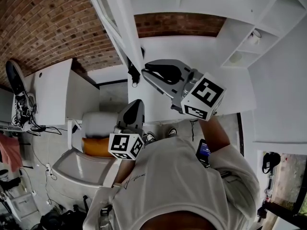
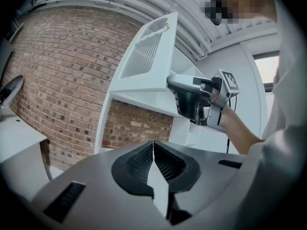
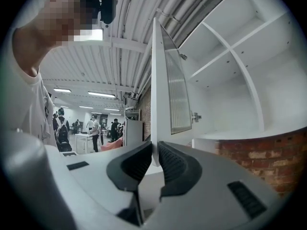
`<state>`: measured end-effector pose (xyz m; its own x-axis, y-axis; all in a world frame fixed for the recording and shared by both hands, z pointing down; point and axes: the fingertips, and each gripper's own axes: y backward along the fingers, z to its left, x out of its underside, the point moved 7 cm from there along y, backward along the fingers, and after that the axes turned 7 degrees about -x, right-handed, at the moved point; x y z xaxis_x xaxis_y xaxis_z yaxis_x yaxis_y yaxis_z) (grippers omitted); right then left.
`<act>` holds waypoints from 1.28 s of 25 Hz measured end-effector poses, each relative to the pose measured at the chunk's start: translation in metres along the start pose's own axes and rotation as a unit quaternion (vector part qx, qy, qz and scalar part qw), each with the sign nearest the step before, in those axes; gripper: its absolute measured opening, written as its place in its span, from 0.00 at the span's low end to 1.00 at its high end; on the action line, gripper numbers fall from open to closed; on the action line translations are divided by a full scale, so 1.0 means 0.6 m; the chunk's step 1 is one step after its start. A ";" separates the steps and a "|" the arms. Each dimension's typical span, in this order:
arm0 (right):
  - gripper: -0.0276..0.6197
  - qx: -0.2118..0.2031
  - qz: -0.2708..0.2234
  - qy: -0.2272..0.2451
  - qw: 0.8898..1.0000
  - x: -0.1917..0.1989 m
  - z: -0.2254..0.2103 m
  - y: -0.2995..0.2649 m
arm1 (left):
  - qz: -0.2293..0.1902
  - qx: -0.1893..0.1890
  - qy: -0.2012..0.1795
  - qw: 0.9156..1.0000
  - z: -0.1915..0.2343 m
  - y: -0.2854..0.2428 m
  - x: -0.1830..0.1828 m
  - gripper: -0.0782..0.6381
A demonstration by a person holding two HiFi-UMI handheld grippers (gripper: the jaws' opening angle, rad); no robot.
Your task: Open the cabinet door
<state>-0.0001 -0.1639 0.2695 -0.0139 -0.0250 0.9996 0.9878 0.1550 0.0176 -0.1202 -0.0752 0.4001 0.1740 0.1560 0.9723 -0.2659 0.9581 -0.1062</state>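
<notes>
Head view: right gripper clenched on edge of open white framed cabinet door with ribbed panel, near its lower corner; left gripper apart from door | Left gripper view: jaws closed together, empty; door above and ahead | Right gripper view: door edge pinched between jaws, rising straight ahead; white cabinet shelves to its right

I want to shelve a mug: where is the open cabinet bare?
The lower compartment, between the door and the divider, looks bare. It is crowded at the door's edge, where the right gripper grips.
</notes>
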 end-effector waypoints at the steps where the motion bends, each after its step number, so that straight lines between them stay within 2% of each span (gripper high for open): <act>1: 0.13 -0.001 -0.002 -0.001 1.000 0.000 0.002 -0.002 | 0.000 -0.001 0.000 1.000 0.001 0.001 0.000 0.13; 32: 0.13 -0.036 -0.005 0.002 0.999 -0.002 0.045 -0.062 | -0.005 -0.003 0.005 1.000 0.023 0.014 -0.003 0.13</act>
<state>-0.0411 -0.1430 0.2686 -0.0237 -0.0311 0.9992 0.9961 0.0841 0.0262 -0.1358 -0.0709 0.4004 0.1861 0.1494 0.9711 -0.2585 0.9610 -0.0983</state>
